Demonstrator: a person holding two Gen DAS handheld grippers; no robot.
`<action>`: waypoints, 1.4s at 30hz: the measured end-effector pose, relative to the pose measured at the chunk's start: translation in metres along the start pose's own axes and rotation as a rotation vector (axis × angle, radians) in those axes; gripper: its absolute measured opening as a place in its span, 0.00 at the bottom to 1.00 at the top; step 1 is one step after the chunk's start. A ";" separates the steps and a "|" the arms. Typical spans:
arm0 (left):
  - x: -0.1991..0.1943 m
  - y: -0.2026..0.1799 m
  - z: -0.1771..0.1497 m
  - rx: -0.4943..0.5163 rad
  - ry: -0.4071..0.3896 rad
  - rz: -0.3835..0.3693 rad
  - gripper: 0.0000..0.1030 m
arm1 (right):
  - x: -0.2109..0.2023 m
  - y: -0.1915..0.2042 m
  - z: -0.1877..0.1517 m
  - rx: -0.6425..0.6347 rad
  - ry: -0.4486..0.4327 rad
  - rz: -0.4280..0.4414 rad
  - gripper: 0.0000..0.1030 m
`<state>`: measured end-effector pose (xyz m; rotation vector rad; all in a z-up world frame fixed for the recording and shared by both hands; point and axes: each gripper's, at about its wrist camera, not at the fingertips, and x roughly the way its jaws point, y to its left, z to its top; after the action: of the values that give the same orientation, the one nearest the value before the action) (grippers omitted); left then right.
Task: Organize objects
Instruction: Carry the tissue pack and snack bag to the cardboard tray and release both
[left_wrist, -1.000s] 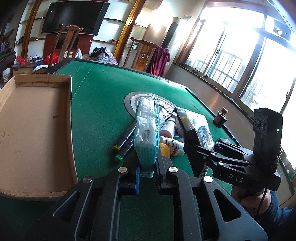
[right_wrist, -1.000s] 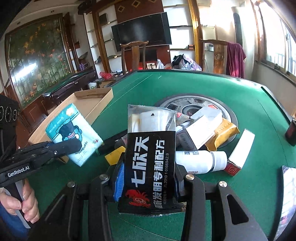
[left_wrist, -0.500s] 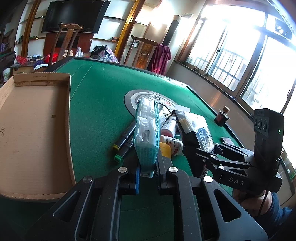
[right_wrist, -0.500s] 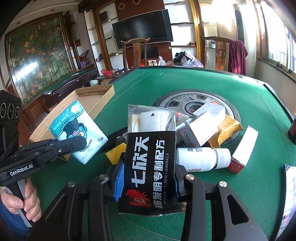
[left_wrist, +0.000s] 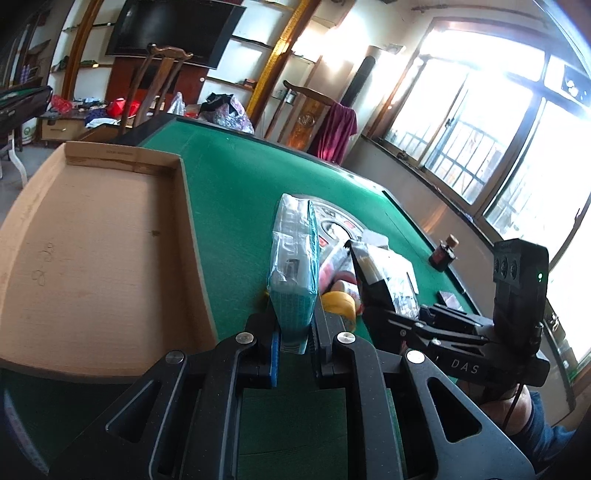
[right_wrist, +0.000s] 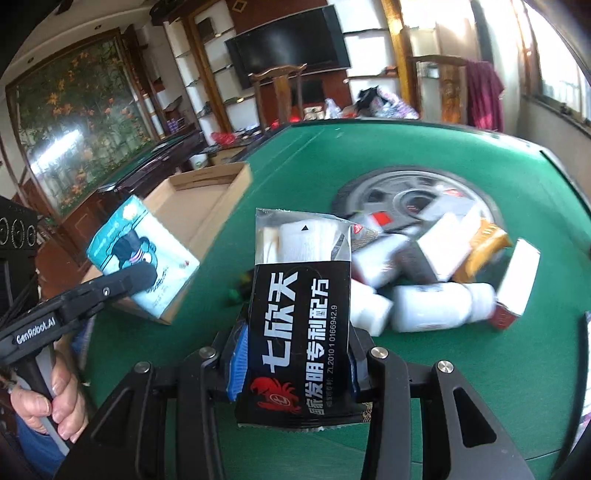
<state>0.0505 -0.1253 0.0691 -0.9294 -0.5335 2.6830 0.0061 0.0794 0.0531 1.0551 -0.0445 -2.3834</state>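
Both grippers have carried their loads leftward toward the box since a second ago, and the tissue pack now sits nearer its open side in the right wrist view. One tissue pack (left_wrist: 293, 266), teal and white with a cartoon face, stands on edge, pinched between the pressed-in jaws of the left gripper (left_wrist: 295, 332), raised above the green table (left_wrist: 236, 206) just beside the box's right wall. One black pouch (right_wrist: 299, 325) with white characters and a red crab, clear at the top, is pinched upright by the right gripper (right_wrist: 295, 354), whose jaws close on its two side edges over the felt. One shallow cardboard box (left_wrist: 92, 258) lies open at the table's left, its floor bare. Between the grippers and the round centre disc (right_wrist: 417, 199) lies the heap: two white bottles (right_wrist: 439, 306) on their sides, at least three white cartons (right_wrist: 448, 251), one orange packet (right_wrist: 484, 247), one yellow piece (left_wrist: 338, 301); blur hides the rest of the count. One small dark bottle (left_wrist: 445, 253) stands alone near the far right rim. One hand (right_wrist: 48, 402) grips the left handle. Beyond are two wooden chairs (left_wrist: 162, 81), one television (right_wrist: 288, 48), and one maroon cloth (left_wrist: 336, 129) draped over the second chair.
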 end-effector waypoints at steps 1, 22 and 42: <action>-0.007 0.006 0.005 -0.011 -0.007 0.001 0.11 | 0.001 0.009 0.006 -0.018 0.004 0.008 0.40; 0.030 0.134 0.126 -0.190 0.122 0.063 0.11 | 0.121 0.101 0.134 -0.087 0.136 0.022 0.40; 0.015 0.181 0.099 -0.240 0.174 0.075 0.11 | 0.239 0.122 0.166 -0.069 0.270 -0.033 0.40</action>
<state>-0.0447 -0.3089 0.0578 -1.2570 -0.8086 2.6078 -0.1871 -0.1693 0.0346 1.3422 0.1516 -2.2327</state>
